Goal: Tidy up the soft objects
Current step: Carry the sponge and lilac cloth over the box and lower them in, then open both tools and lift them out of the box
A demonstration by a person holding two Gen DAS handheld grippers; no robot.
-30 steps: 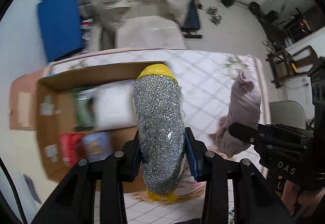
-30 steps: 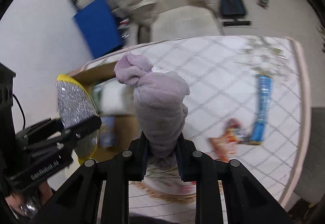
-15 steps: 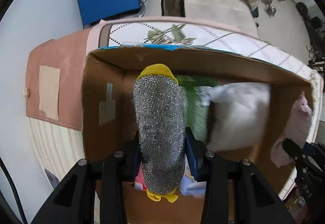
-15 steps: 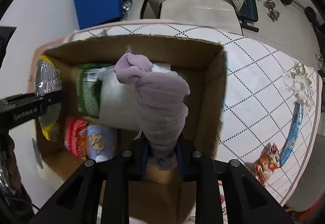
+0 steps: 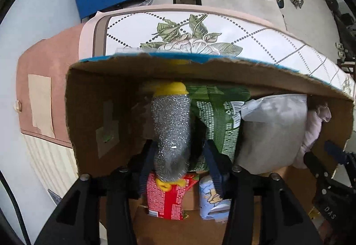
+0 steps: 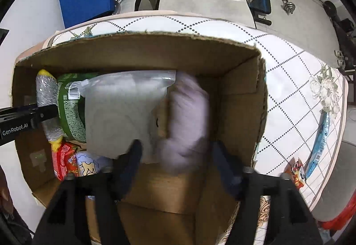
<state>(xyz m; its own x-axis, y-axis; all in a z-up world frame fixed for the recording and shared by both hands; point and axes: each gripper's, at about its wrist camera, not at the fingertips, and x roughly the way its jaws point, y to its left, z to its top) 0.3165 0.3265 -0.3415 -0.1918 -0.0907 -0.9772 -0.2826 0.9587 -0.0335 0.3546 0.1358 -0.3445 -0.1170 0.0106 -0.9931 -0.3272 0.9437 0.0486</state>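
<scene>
we see quilted floral-print surface [image 6: 287, 80] carrying open cardboard box [image 6: 142, 53]; blue packet [image 6: 320, 140] and orange-red snack packet [image 6: 297, 172] lie flat near its right edge.

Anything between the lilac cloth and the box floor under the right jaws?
Nothing visible. The lilac cloth is inside the box, right of the white bag; bare cardboard below. The right gripper jaws are opening.

"genrobot.ai" in white on black body of left gripper [image 6: 47, 111], seen at left edge of right wrist view. "das" in pale letters on black body of right gripper [image 5: 320, 157], bottom right of left wrist view. green packet [image 5: 219, 120] has barcode label, digits too small to read. other packets: print unreadable.
</scene>
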